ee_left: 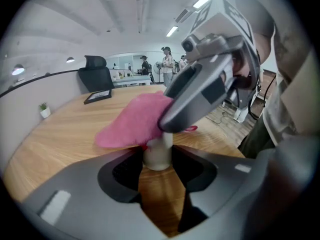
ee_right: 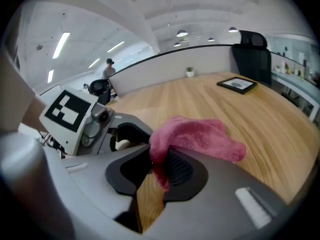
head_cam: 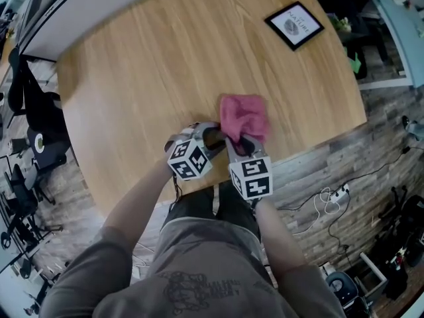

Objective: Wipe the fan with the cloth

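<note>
My left gripper (head_cam: 213, 134) (ee_left: 158, 156) is closed around a small whitish cylinder (ee_left: 158, 153), which looks like the fan's stem, near the table's (head_cam: 132, 78) front edge. The rest of the fan is hidden under a pink cloth (head_cam: 244, 114) (ee_left: 135, 121) (ee_right: 197, 136). My right gripper (head_cam: 242, 142) (ee_right: 157, 166) is shut on one corner of that cloth, and the cloth drapes forward over its jaws. The two grippers stand side by side, almost touching. In the right gripper view the left gripper (ee_right: 107, 129) shows the pale stem (ee_right: 121, 144) between its jaws.
A black-framed picture (head_cam: 295, 24) (ee_left: 98, 96) (ee_right: 237, 84) lies at the table's far right. A black office chair (ee_left: 96, 77) (ee_right: 252, 54) and a small potted plant (ee_right: 189, 72) are beyond the table. Cables (head_cam: 328, 201) lie on the floor to the right.
</note>
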